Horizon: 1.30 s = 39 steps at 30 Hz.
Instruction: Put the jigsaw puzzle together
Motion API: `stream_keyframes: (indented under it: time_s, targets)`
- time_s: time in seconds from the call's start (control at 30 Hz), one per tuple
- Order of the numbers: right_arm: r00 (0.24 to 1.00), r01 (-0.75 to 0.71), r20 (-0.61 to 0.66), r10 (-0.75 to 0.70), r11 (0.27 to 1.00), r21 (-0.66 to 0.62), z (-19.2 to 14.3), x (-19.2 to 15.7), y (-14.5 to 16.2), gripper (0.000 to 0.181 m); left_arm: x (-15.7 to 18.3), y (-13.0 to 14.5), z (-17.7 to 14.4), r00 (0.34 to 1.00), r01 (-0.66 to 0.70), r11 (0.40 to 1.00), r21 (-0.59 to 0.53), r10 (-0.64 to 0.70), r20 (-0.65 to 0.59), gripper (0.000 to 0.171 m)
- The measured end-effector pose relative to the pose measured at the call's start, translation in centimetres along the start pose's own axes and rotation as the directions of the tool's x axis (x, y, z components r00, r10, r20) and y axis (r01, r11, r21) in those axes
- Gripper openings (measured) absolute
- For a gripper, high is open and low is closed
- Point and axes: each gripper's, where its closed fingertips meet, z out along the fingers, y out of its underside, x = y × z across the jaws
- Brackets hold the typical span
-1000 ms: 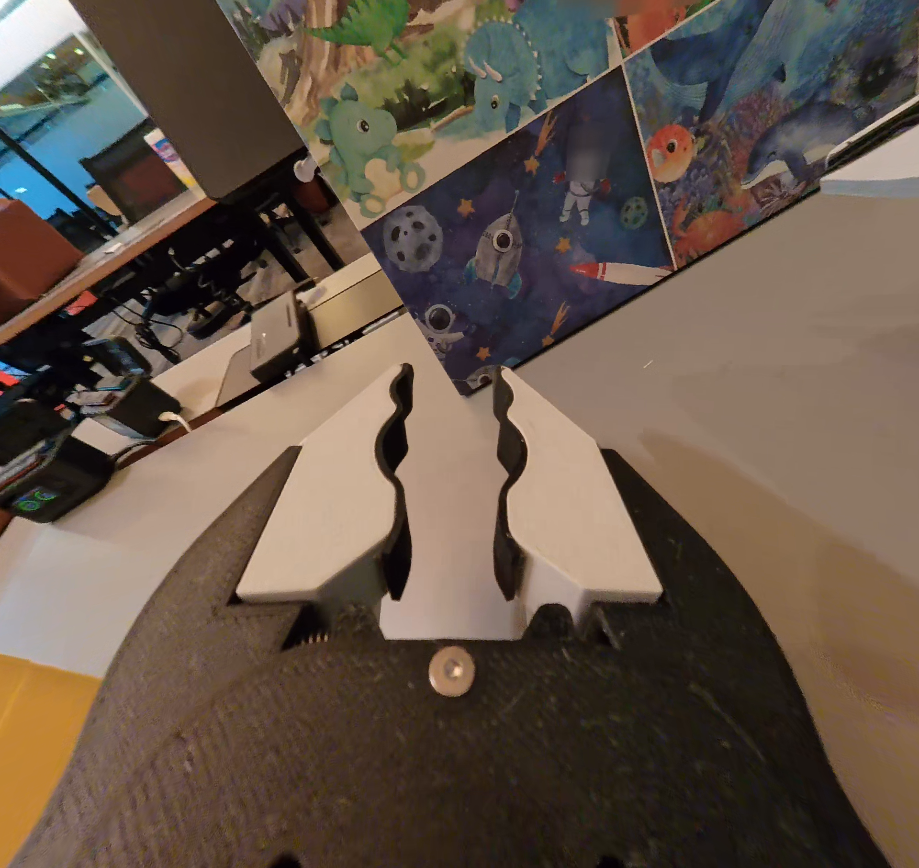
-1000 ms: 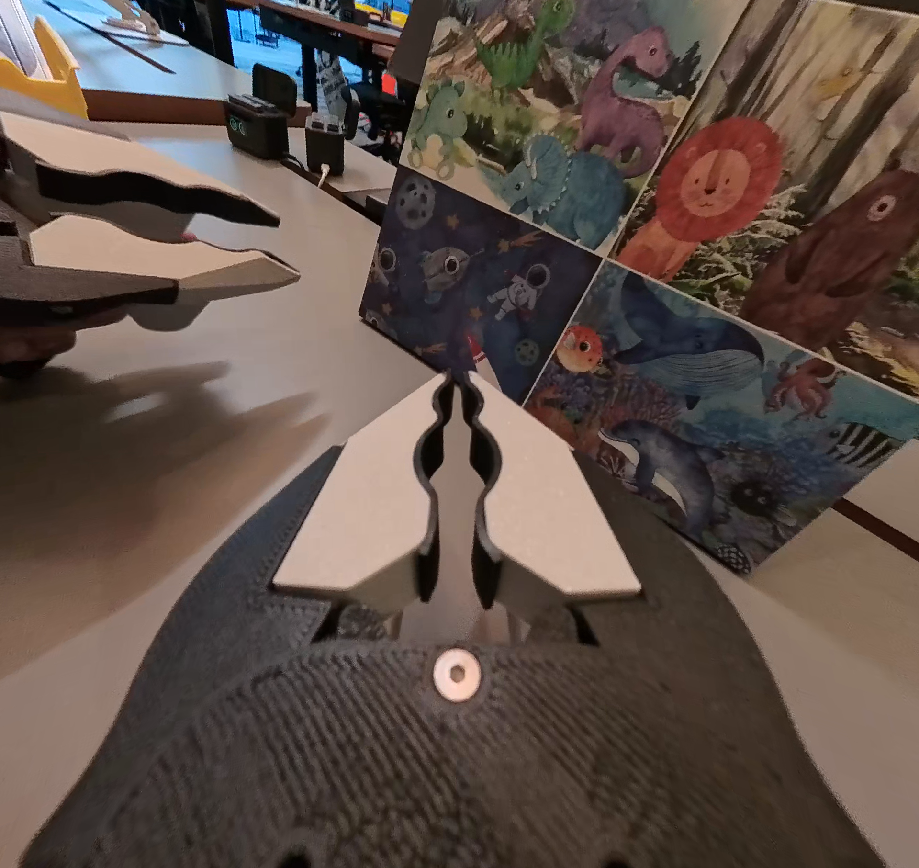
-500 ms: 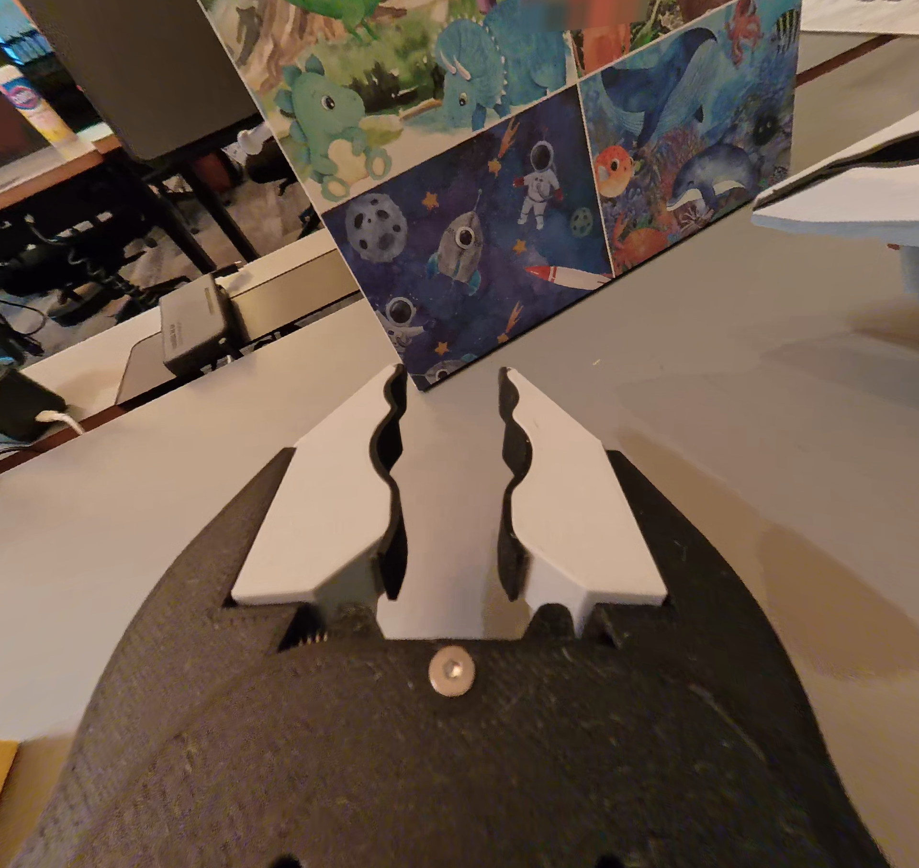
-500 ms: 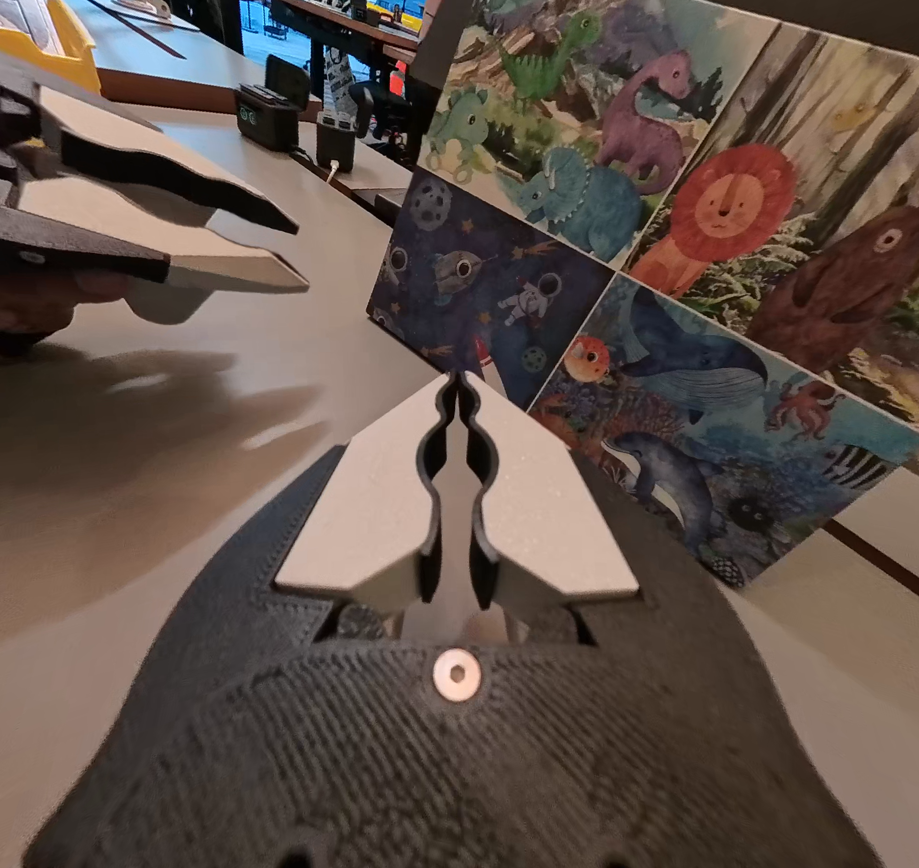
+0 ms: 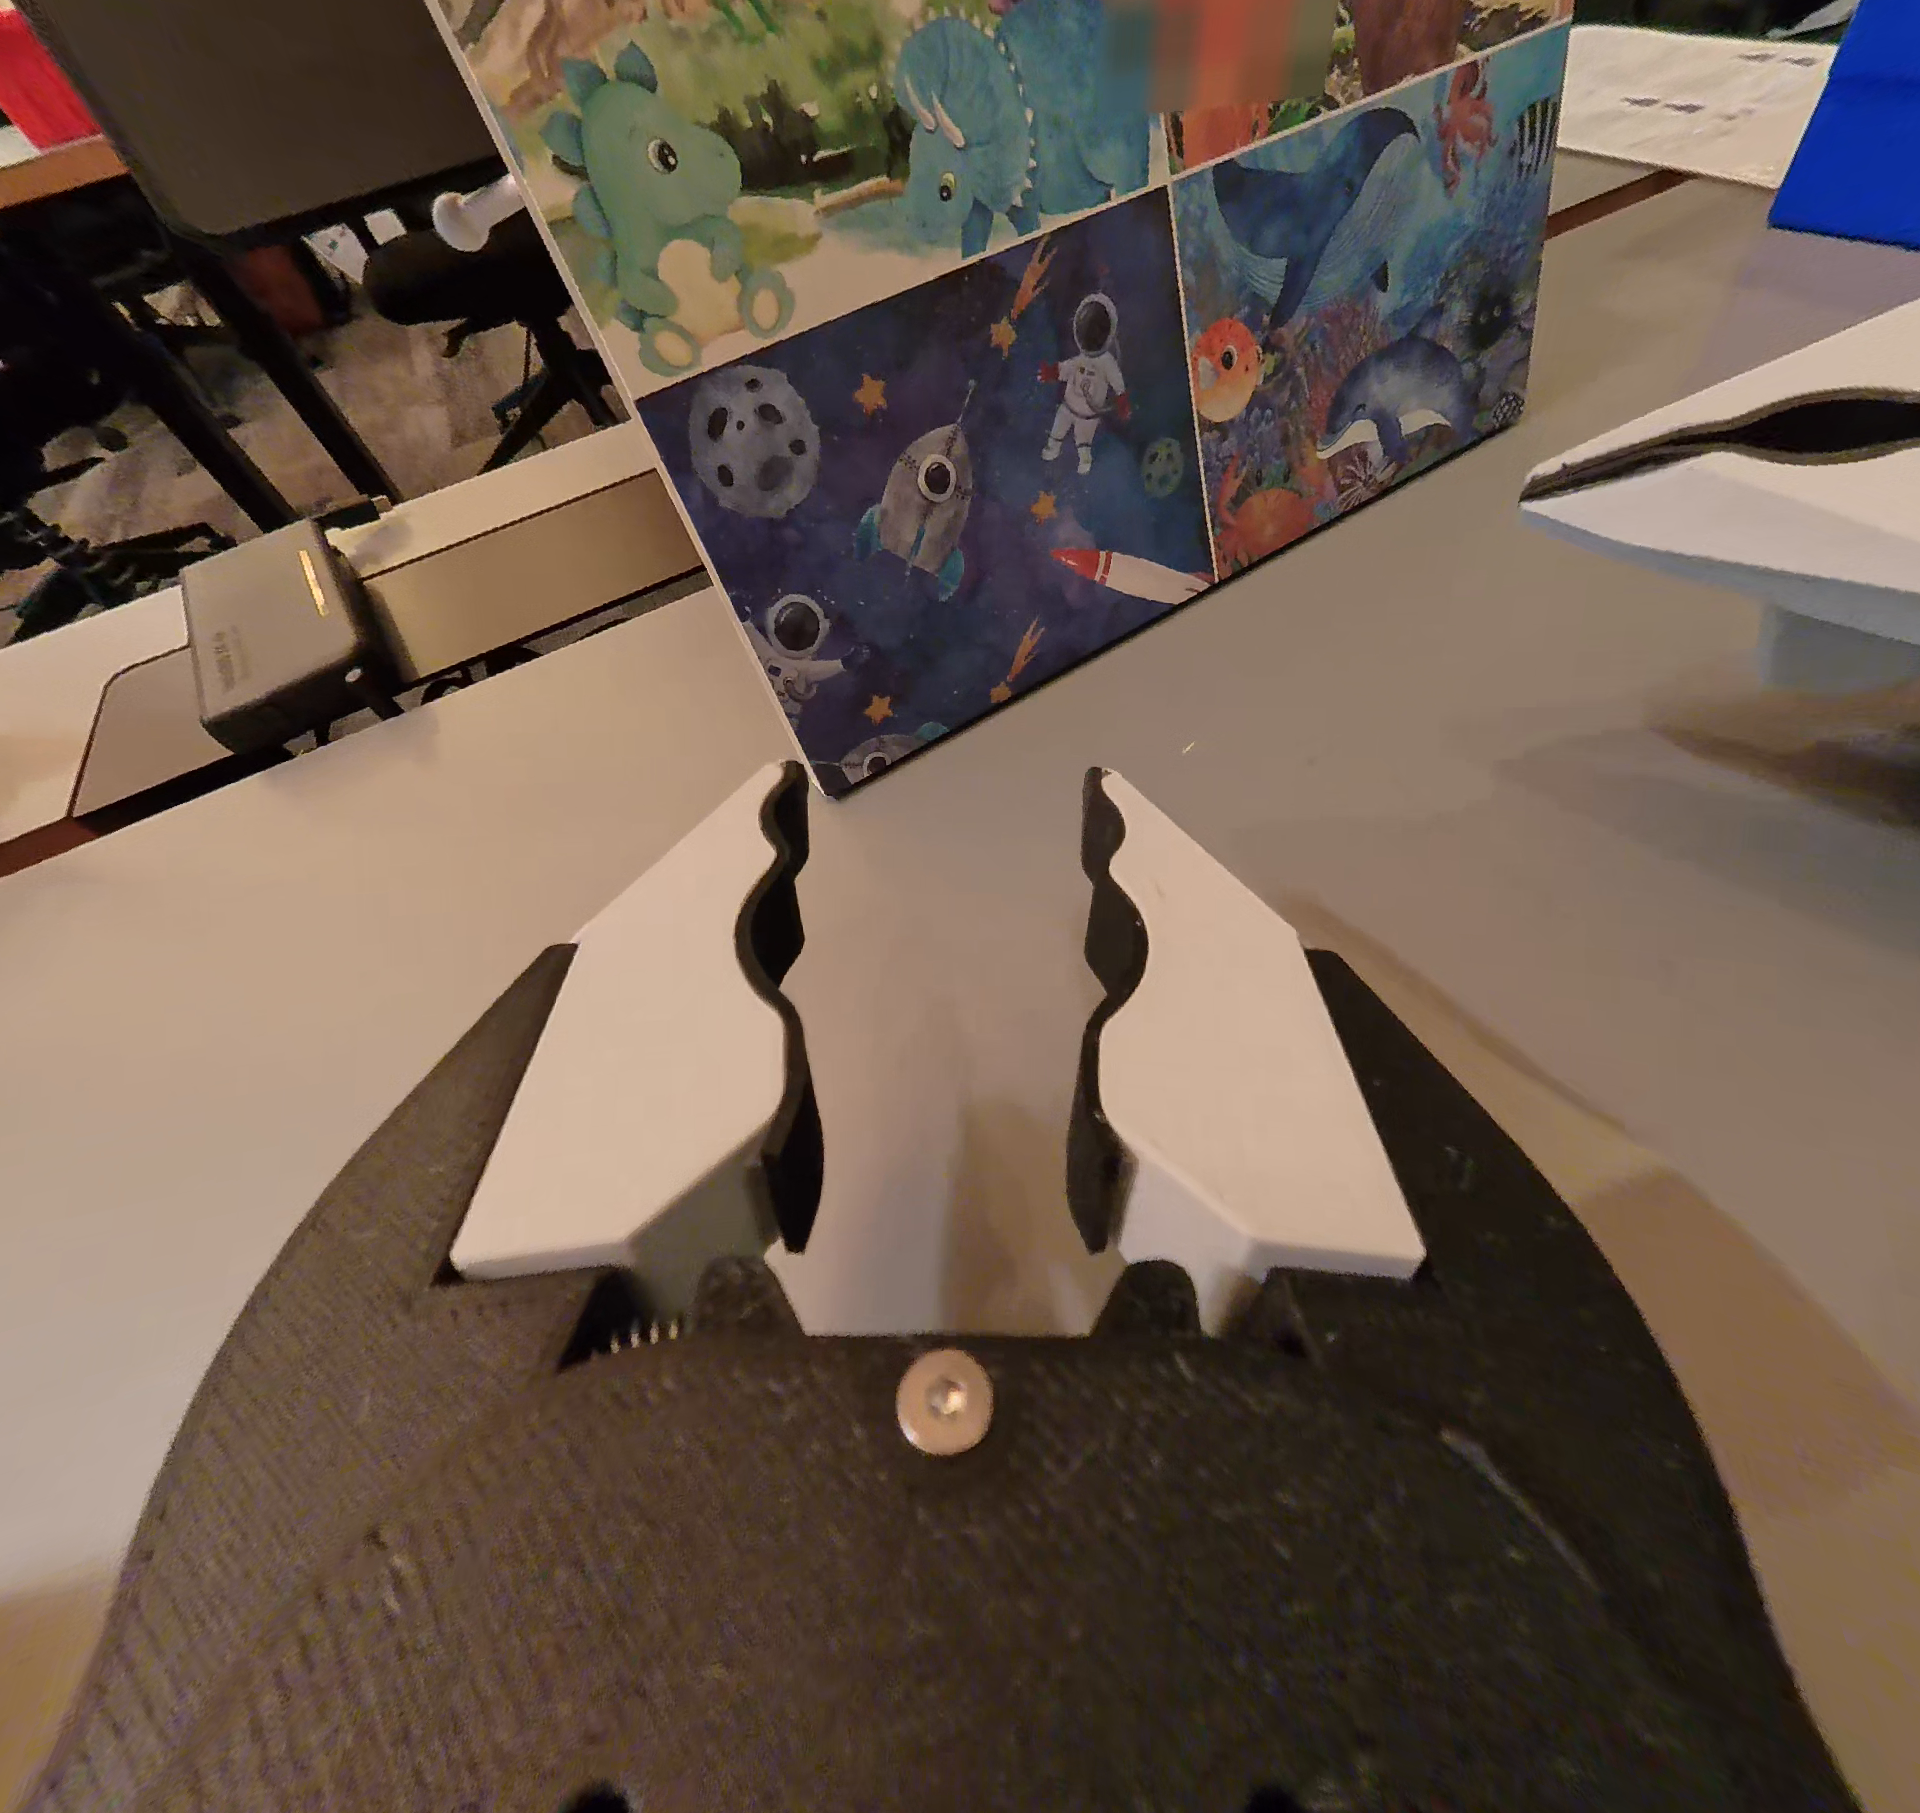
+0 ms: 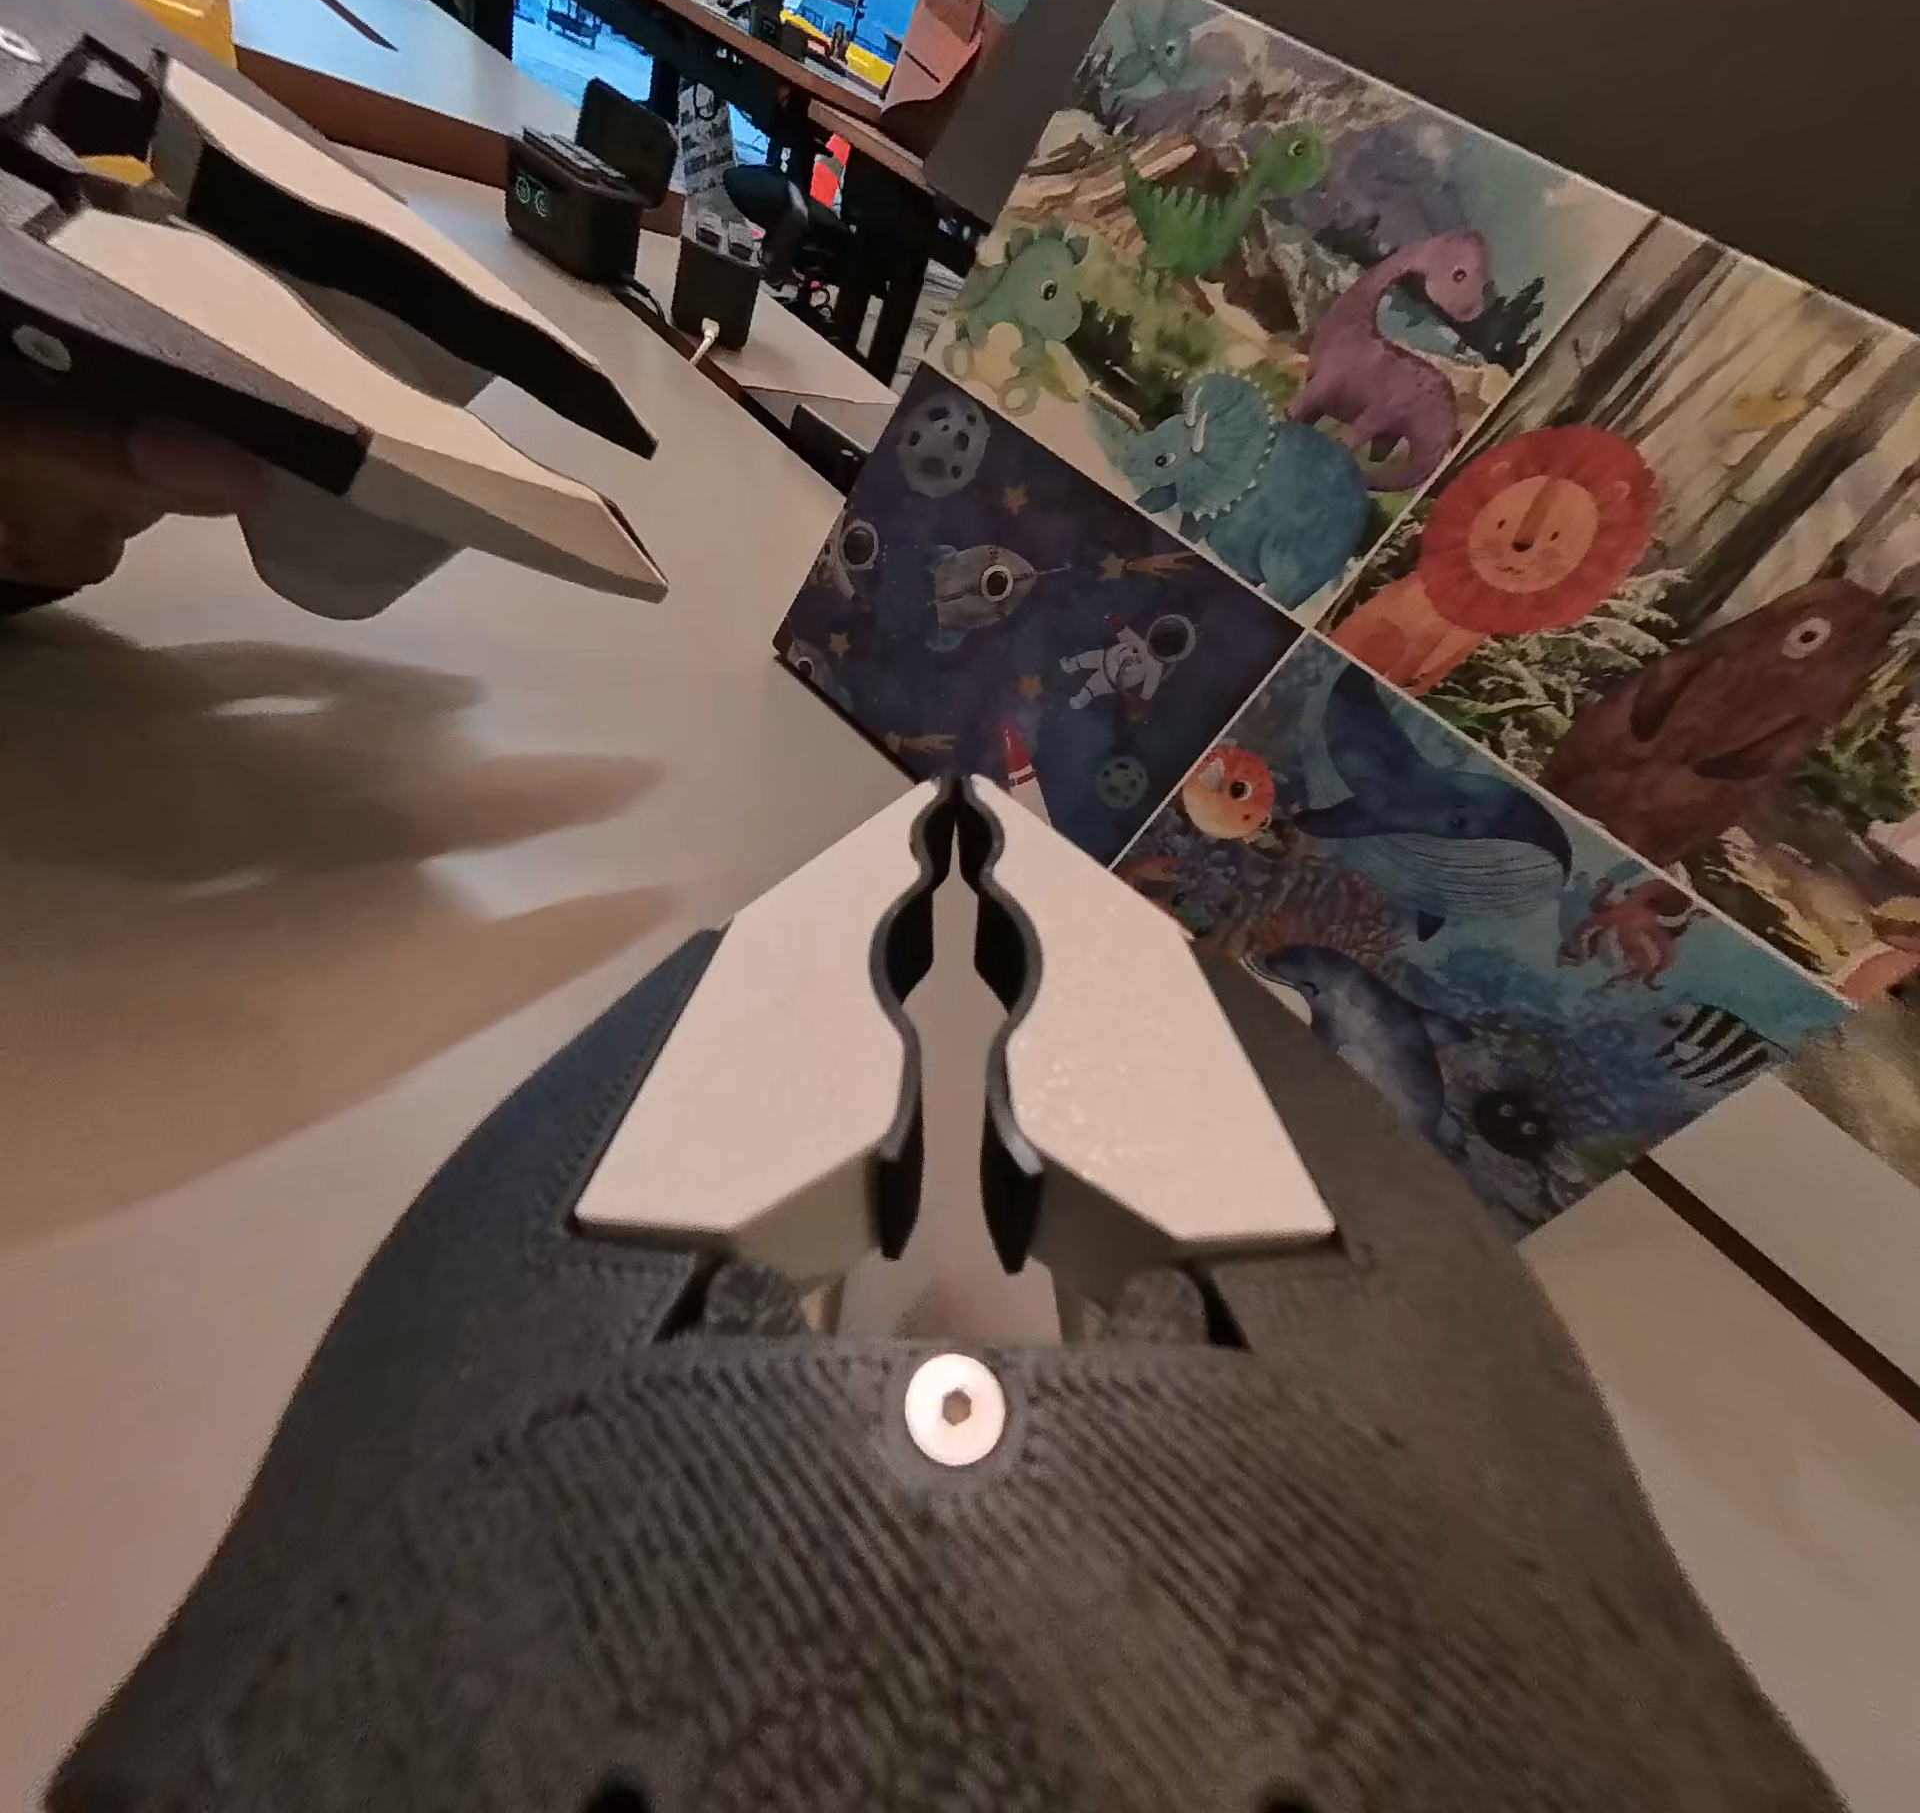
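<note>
— Dead ahead of my left gripper [image 5: 943, 787], jaws apart: puzzle box [image 5: 1039, 413], upright on table [image 5: 1351, 828], near corner just beyond my tips.

— Right gripper [image 6: 956, 787]?

— Nearly together, empty; box fills frame right.

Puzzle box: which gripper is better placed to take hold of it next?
Probably the left gripper: its jaws are open and sit right at the near bottom corner of the puzzle box. The right gripper is shut and empty, facing the box's front.
</note>
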Motion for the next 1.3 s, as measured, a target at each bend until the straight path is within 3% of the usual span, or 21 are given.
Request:
stream_keyframes:
  time_s: [0.83,1.3]
  targets:
    - [0.998,0.065,-0.003,-0.065,0.998,-0.014,0.1,-0.7,0.1,0.0,0.1,0.5,0.4,1.0,0.0,0.999,-0.038,0.0,0.001,0.059]
    - [0.954,0.299,-0.002,-0.3,0.952,-0.063,0.8,-2.8,1.0,0.0,0.5,0.5,0.4,0.999,-0.041,0.998,-0.044,0.041,0.0,0.056]
